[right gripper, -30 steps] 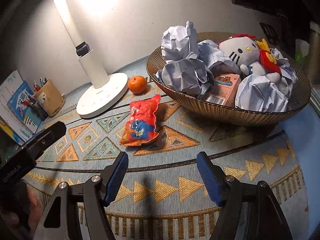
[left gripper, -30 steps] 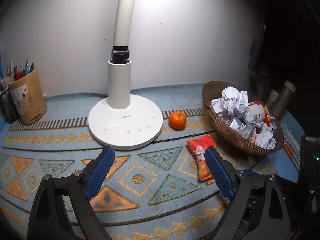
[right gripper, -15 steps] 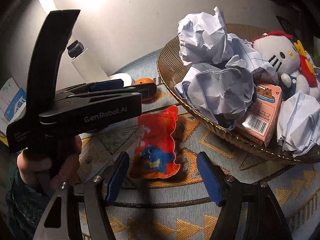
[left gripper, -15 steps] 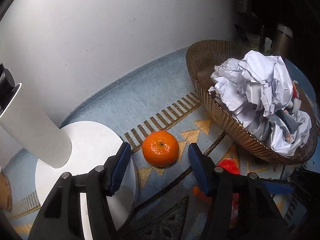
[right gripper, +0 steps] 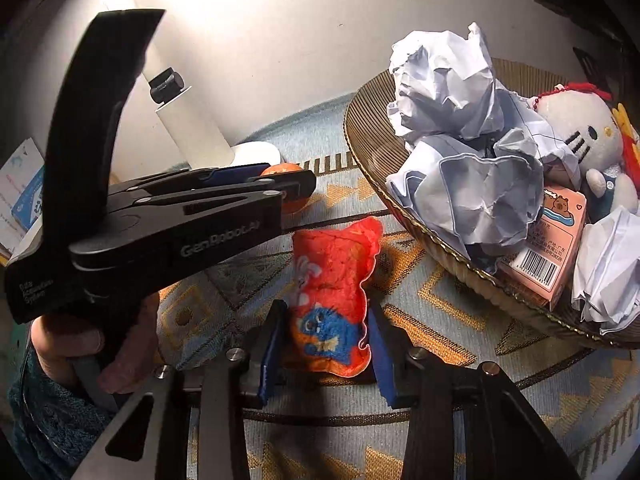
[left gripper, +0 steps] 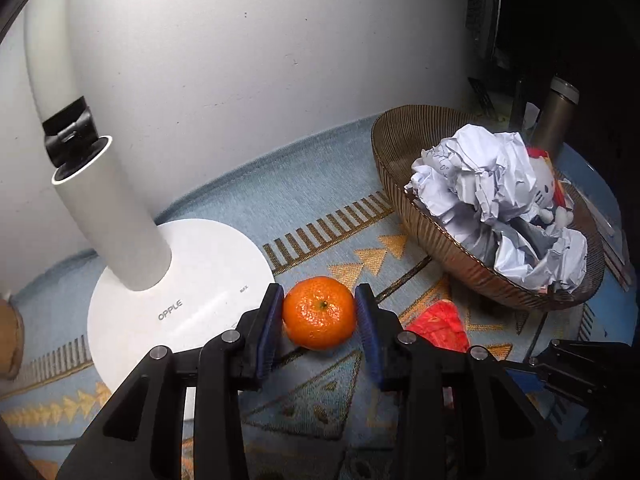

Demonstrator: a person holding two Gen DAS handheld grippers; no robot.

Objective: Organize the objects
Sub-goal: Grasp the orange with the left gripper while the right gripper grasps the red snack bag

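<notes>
A small orange (left gripper: 320, 312) sits on the patterned blue mat beside the lamp base (left gripper: 180, 280). My left gripper (left gripper: 319, 300) is shut on the orange, with a blue pad against each side. Its black body also shows in the right wrist view, held by a hand (right gripper: 68, 340). A red snack packet (right gripper: 332, 280) lies flat on the mat in front of the basket (right gripper: 368, 120). My right gripper (right gripper: 326, 332) straddles the packet's near end. Its jaws are closing and both pads touch the packet's edges.
The brown woven basket (left gripper: 440, 240) holds crumpled paper (right gripper: 448, 76), a white plush toy (right gripper: 580, 132) and a pink carton (right gripper: 548, 248). The white lamp post (left gripper: 108, 200) rises at left. A metal bottle (left gripper: 556, 120) stands behind the basket, by the wall.
My left gripper moved up to the orange and shut on it. My right gripper advanced over the red packet and its jaws narrowed onto it.
</notes>
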